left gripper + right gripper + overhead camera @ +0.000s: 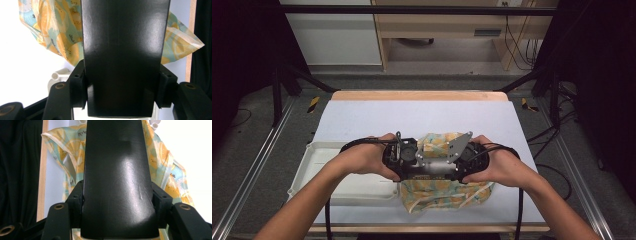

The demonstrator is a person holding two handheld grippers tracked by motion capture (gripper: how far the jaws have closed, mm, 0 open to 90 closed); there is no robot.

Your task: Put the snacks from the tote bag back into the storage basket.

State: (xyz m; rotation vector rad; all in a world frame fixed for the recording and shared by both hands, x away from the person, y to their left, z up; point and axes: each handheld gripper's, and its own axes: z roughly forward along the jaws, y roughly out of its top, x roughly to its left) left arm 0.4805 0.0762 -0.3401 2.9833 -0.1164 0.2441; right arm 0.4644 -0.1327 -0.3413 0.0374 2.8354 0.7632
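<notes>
While both hands meet over the cloth, stage: apparently mid-fold, neither begun fresh nor finished.
Cloth [442,192]: fruit-printed fabric lying just right of the tray [319,155], its left edge touching or overlapping the tray's near right corner; bunched and partly doubled, edges uneven.
Left gripper [404,152]: held in the left hand [362,157] just right of the tray, above the cloth's left part; its own view has a black jaw lying across the fabric [57,32]; whether it is clenched, released or pinching cloth cannot be told.
Right gripper [462,155]: held in the right hand [497,162], farther right of the tray, close beside the left gripper; fabric [160,157] spreads behind its jaw; its grip likewise cannot be told.
Done, as judged: cloth gathered into a rough, compact bundle beside the tray; part of it seems turned over itself.
Left, as judged: squaring the edges and flattening the layers; possibly moving the bundle onto the tray, which holds nothing visible.
Table [412,115]: pale surface beyond the tray bare.
</notes>
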